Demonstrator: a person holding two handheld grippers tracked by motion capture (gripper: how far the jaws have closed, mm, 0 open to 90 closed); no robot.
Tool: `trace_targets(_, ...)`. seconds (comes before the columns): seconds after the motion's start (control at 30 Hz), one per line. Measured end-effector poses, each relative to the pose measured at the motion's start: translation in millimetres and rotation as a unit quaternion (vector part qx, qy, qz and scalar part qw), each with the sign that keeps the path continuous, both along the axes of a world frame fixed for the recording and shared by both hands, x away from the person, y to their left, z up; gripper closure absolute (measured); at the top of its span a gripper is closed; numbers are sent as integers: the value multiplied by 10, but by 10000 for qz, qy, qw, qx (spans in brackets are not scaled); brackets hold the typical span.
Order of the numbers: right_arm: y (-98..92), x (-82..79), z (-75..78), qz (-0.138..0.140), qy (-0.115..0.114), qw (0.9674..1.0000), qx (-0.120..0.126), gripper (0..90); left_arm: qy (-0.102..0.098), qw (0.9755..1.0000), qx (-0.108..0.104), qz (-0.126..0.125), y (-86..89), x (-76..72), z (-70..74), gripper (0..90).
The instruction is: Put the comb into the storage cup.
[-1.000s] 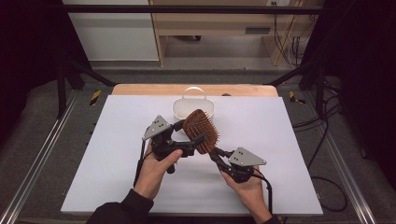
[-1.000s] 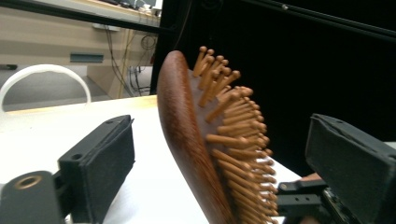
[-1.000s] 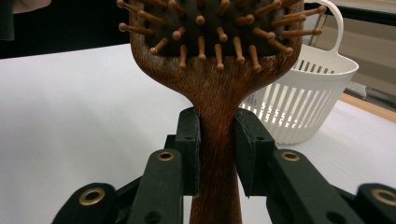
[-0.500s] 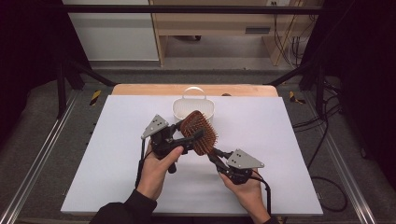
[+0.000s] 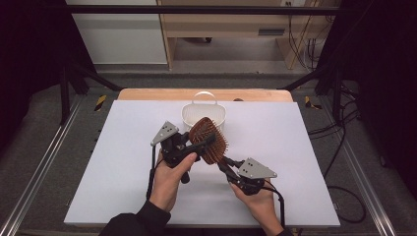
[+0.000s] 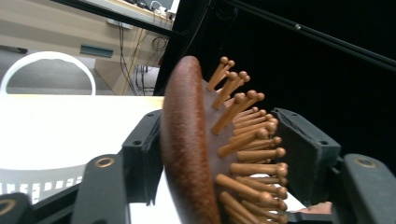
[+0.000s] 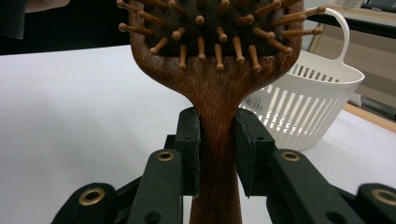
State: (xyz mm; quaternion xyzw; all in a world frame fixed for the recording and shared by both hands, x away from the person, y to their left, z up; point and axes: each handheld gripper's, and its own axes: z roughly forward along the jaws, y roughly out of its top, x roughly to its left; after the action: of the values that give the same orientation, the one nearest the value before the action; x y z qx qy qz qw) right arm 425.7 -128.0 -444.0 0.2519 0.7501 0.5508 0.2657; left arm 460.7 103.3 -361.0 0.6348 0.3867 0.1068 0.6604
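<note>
The hairbrush (image 5: 209,140) hangs above the table's (image 5: 113,162) middle, at the centre of the high view, just in front of the white basket (image 5: 203,114). The right gripper (image 7: 217,140) is clamped on its handle; the left gripper (image 6: 219,149) has just been closing around the head, one pad at the wooden back, the other nearing the bristle tips. Best to settle this second grip squarely before the right lets go. Open tabletop lies left and right; the basket rim at upper centre is the nearest edge.

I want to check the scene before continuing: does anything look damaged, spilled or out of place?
Nothing stands out. The wooden hairbrush looks intact with its pins in place, and the white basket stands upright on the table.
</note>
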Motion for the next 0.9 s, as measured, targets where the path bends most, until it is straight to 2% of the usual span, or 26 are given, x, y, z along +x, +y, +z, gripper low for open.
trace_targets(0.4,13,6,-36,78,65,9999,111,724,-26,10000,-56,3,-14,-49,18,475)
trace_targets(0.9,22,25,-78,195,195,9993,258,718,53,9998,-136,-121,4,-29,7,499)
